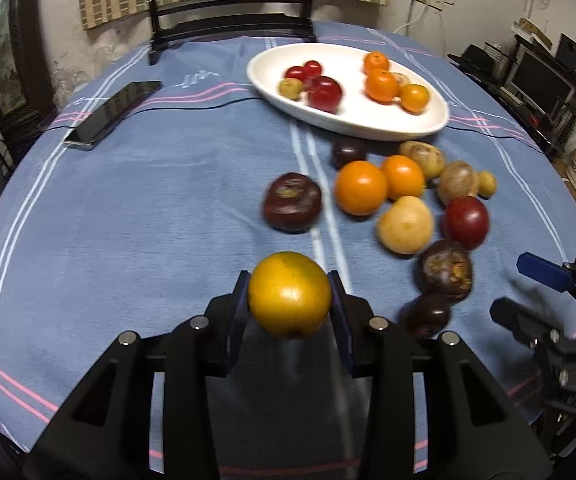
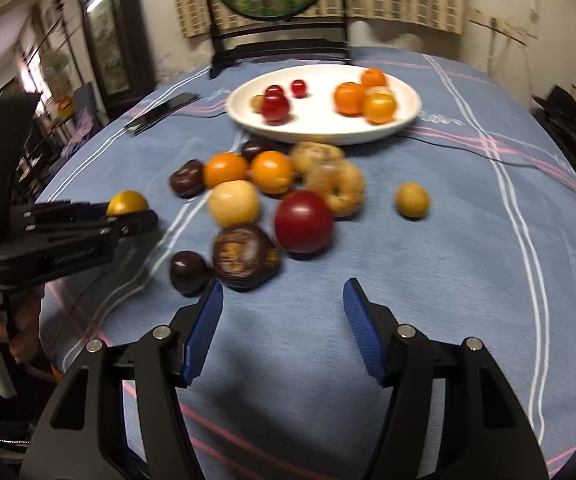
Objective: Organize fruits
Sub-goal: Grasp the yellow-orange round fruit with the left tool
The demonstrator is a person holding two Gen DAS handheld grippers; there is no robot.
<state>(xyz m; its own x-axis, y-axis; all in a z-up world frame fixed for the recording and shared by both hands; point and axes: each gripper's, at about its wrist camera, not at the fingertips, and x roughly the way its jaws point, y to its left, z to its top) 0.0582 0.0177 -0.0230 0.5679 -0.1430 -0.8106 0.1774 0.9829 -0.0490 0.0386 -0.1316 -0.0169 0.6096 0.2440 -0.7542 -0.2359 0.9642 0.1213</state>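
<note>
My left gripper (image 1: 289,294) is shut on a yellow-orange fruit (image 1: 289,294) and holds it above the blue tablecloth; it also shows in the right wrist view (image 2: 127,203). A white oval plate (image 1: 427,120) at the back holds red fruits (image 1: 325,93) on its left and oranges (image 1: 381,85) on its right. A loose pile lies in front of it: oranges (image 1: 361,187), a pale yellow fruit (image 1: 405,225), a red fruit (image 1: 466,222) and dark purple fruits (image 1: 292,202). My right gripper (image 2: 283,308) is open and empty, just short of a dark purple fruit (image 2: 246,256).
A black phone (image 1: 114,114) lies at the left back of the table. A dark chair (image 1: 232,20) stands behind the table. A small yellow fruit (image 2: 412,200) lies apart to the right of the pile. Shelves with electronics (image 1: 543,80) stand at the right.
</note>
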